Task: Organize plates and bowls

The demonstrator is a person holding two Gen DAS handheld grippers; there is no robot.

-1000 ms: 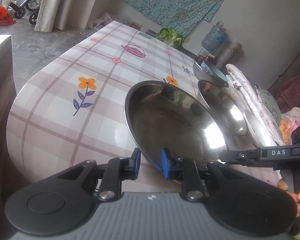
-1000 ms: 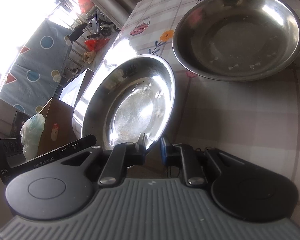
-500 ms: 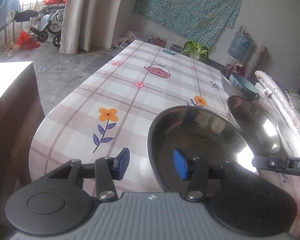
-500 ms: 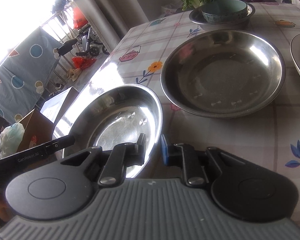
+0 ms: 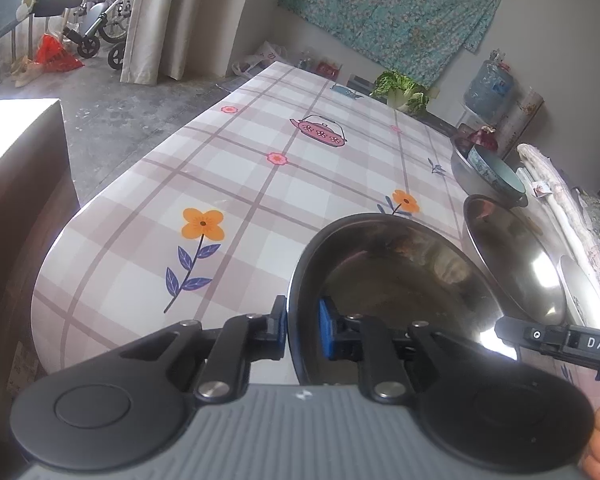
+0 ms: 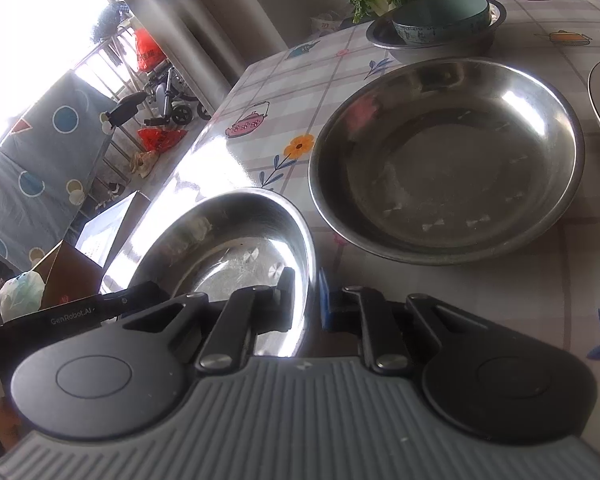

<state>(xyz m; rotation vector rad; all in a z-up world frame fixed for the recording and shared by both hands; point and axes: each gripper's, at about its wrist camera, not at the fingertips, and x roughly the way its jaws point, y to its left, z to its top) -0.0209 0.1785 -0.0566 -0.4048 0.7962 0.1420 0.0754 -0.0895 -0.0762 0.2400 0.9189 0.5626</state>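
1. The left gripper (image 5: 303,318) is clamped on the near rim of the steel plate (image 5: 396,280).
2. The right gripper (image 6: 306,294) pinches that plate's (image 6: 236,240) opposite rim.
3. The plate sits just beside the larger steel basin (image 6: 446,160) on the table (image 5: 220,184).

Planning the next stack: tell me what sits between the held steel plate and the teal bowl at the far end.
The larger steel dish lies between the held steel plate and the teal bowl, clearest in the right wrist view. The teal bowl sits in a steel basin.

Glossy mirror-bright metal plates (image 6: 446,160), smooth shiny plastic-looking checked tablecloth (image 5: 228,200), matt black claw (image 5: 303,320) arms
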